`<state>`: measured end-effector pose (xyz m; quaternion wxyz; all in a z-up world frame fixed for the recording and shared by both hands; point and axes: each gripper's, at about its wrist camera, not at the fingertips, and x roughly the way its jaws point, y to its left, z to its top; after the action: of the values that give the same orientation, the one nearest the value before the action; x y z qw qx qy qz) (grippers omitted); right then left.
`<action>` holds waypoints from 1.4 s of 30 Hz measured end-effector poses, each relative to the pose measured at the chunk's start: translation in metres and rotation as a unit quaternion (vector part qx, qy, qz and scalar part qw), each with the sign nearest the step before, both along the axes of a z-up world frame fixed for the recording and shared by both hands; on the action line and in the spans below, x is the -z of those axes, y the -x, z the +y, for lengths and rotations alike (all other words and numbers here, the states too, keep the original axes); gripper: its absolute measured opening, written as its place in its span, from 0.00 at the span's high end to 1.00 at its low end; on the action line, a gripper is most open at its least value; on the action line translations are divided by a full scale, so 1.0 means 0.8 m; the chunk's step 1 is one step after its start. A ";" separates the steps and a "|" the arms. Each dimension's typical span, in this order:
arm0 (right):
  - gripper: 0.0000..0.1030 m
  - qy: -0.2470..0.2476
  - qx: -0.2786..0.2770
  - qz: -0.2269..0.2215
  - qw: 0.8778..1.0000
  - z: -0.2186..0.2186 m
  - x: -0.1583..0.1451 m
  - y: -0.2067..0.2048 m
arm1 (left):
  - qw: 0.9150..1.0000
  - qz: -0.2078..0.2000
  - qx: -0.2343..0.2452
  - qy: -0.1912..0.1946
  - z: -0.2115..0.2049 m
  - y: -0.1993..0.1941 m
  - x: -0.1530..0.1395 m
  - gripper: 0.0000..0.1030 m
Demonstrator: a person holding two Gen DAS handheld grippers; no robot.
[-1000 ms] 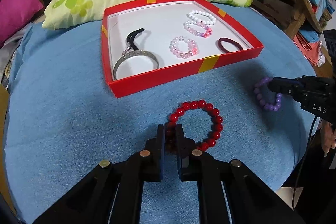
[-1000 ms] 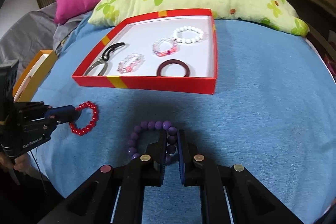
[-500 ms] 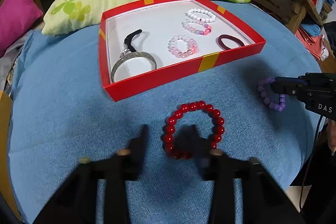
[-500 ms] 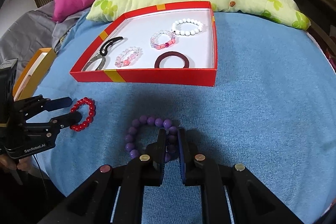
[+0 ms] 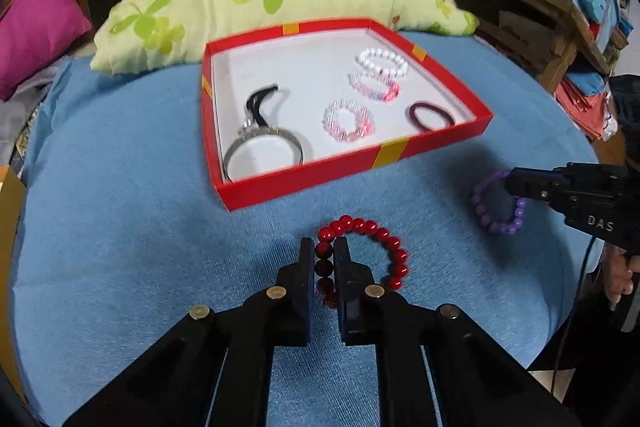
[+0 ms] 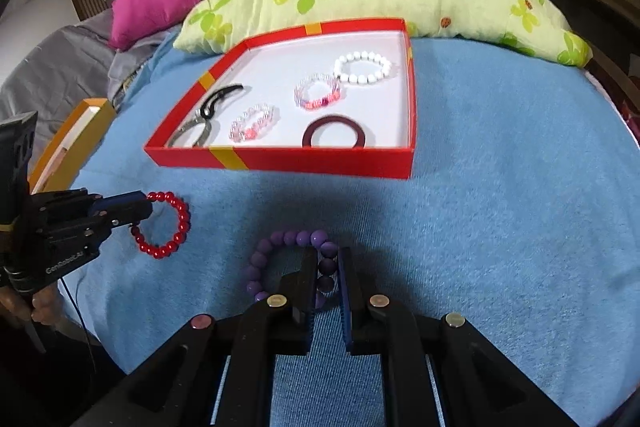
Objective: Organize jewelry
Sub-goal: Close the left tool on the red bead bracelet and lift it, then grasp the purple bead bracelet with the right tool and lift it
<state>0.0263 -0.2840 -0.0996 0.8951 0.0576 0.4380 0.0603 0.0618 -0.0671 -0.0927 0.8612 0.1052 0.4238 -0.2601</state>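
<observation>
Both pairs clamped: left gripper pinches red bracelet beads between its tips, right gripper likewise on purple bracelet, presumably for lifting into the red tray ahead of the fingers

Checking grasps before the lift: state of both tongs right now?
Left tongs: closed on the red bracelet, which lies on the blue cloth.
Right tongs: closed on the purple bracelet.

We see our right gripper clamped on the purple bead bracelet on the blue cloth; at left, our left gripper pinches the red bead bracelet, with the red box farther off
</observation>
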 end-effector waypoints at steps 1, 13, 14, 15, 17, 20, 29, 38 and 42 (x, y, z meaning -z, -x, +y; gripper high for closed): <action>0.90 -0.006 0.000 -0.004 1.000 -0.001 -0.002 0.000 | 1.000 -0.004 0.001 0.004 0.001 0.002 -0.004 0.91; 0.90 -0.046 -0.018 -0.058 0.997 0.004 -0.031 0.006 | 0.999 -0.026 0.001 0.038 0.025 0.009 -0.036 0.91; 0.90 -0.048 -0.020 -0.062 0.997 0.005 -0.033 0.006 | 0.999 -0.027 -0.001 0.040 0.027 0.009 -0.038 0.91; 0.90 -0.051 -0.023 -0.067 0.996 0.007 -0.036 0.007 | 0.999 -0.029 -0.003 0.042 0.030 0.009 -0.040 0.91; 0.90 -0.057 -0.026 -0.076 0.995 0.010 -0.040 0.009 | 0.998 -0.033 -0.005 0.044 0.032 0.009 -0.044 0.91; 0.90 -0.058 -0.033 -0.083 0.994 0.014 -0.045 0.011 | 0.998 -0.035 -0.008 0.046 0.034 0.009 -0.046 0.91; 0.77 -0.015 -0.019 -0.044 0.999 -0.003 -0.030 0.006 | 0.999 -0.028 -0.007 0.037 0.031 0.009 -0.039 0.91; 0.37 -0.008 -0.052 -0.010 0.999 0.011 -0.007 0.007 | 0.999 -0.022 -0.015 0.032 0.032 0.006 -0.034 0.91; 0.36 0.026 -0.066 0.008 0.997 0.033 0.008 0.004 | 0.999 -0.023 -0.017 0.033 0.034 0.007 -0.036 0.91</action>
<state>0.0231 -0.2578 -0.1057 0.8870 0.0058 0.4490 0.1077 0.0565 -0.0396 -0.0641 0.8781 0.0752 0.3967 -0.2569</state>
